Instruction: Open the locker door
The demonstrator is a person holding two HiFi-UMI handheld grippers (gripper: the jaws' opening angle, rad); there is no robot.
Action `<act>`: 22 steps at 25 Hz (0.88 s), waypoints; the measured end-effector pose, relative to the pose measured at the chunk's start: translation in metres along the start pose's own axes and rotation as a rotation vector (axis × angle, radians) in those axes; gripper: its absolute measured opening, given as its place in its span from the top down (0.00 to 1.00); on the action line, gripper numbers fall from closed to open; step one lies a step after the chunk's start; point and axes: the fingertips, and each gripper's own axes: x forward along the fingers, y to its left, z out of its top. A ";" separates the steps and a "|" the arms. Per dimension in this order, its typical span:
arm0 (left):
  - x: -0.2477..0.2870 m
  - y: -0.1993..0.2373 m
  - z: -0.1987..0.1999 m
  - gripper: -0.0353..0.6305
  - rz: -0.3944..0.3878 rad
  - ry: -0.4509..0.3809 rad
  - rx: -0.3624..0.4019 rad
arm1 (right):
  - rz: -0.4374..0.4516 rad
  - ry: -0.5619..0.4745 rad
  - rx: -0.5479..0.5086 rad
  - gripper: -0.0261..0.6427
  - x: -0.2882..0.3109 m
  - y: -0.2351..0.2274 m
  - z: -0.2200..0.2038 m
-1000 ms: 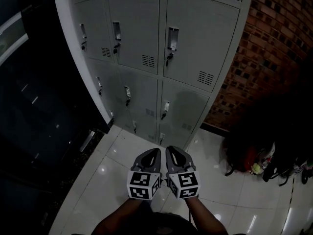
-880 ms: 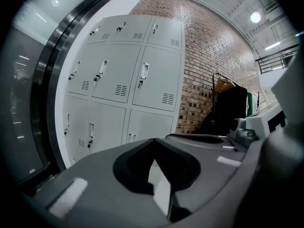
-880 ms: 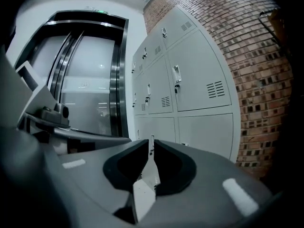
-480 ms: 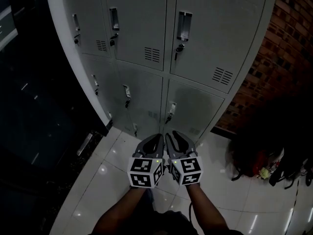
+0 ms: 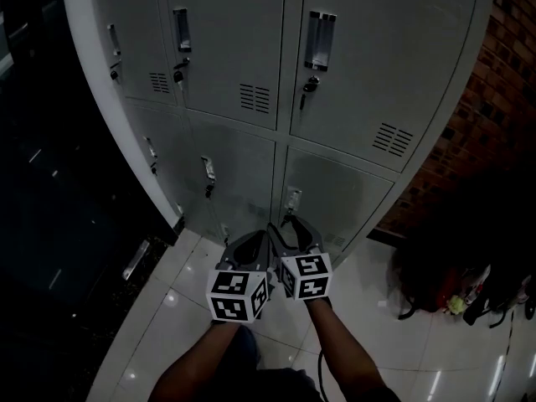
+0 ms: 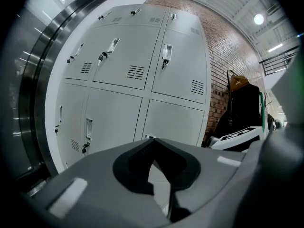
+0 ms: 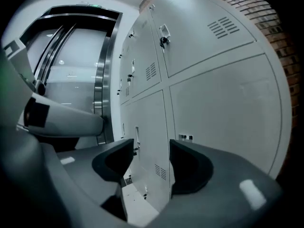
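ok, status. both grippers sit side by side low over the tiled floor (image 5: 176, 308), just short of the bottom edge of the locker bank (image 5: 283, 74). left gripper (image 5: 255, 241): jaws together, nothing in them. right gripper (image 5: 291, 224): jaws have just been opening. they stand apart now with only air between them, no pad on anything.

the right one leads. it's aimed at the grey locker door (image 5: 335, 203), the lower of the two doors showing in the bank's right column. the door sits flush with its neighbours, so i read it as closed. its handle (image 5: 291, 198) is on the door's left edge near the top corner, just beyond the right gripper's tips, not touched as far as i can tell.

progress, my read: approach about done, no grip made, pull not started. left to do: get the open jaws around the handle, clamp, swing the door out.

farther off, the top-row doors (image 5: 394, 57) are closed too. brick wall (image 5: 502, 99) past the bank's right edge, dark bags (image 5: 435, 275) on the floor at its foot.
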 end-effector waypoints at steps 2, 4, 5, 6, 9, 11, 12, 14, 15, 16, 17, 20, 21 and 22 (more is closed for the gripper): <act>0.007 0.006 -0.002 0.94 -0.002 -0.001 -0.003 | -0.013 0.011 0.015 0.63 0.014 -0.008 -0.009; 0.013 0.011 -0.005 0.94 -0.005 -0.003 -0.006 | -0.031 0.015 0.025 0.63 0.024 -0.017 -0.017; 0.015 0.013 -0.007 0.94 -0.004 -0.005 -0.008 | -0.038 0.016 0.031 0.61 0.030 -0.021 -0.021; 0.017 0.016 -0.008 0.94 -0.002 -0.007 -0.011 | -0.045 0.017 0.038 0.60 0.036 -0.025 -0.025; 0.025 0.022 -0.013 0.94 -0.007 -0.013 -0.015 | -0.066 0.026 0.059 0.60 0.055 -0.037 -0.035; 0.030 0.023 -0.017 0.94 -0.016 -0.014 -0.014 | -0.077 0.027 0.068 0.59 0.063 -0.043 -0.039; 0.032 0.025 -0.019 0.94 -0.021 -0.013 -0.014 | -0.080 0.024 0.070 0.58 0.067 -0.046 -0.040; 0.035 0.030 -0.021 0.94 -0.026 -0.011 -0.015 | -0.089 0.016 0.073 0.57 0.076 -0.050 -0.041; 0.037 0.033 -0.023 0.94 -0.028 -0.011 -0.017 | -0.094 0.011 0.073 0.57 0.080 -0.052 -0.043; 0.038 0.035 -0.024 0.94 -0.029 -0.011 -0.019 | -0.099 0.007 0.073 0.57 0.084 -0.055 -0.044; 0.040 0.037 -0.026 0.94 -0.029 -0.013 -0.023 | -0.102 0.005 0.072 0.56 0.088 -0.056 -0.045; 0.045 0.042 -0.029 0.94 -0.027 -0.018 -0.034 | -0.117 0.010 0.064 0.56 0.097 -0.062 -0.049; 0.047 0.044 -0.030 0.94 -0.027 -0.019 -0.035 | -0.122 0.010 0.064 0.56 0.099 -0.064 -0.049; 0.048 0.045 -0.030 0.94 -0.028 -0.020 -0.036 | -0.122 0.007 0.064 0.56 0.101 -0.065 -0.049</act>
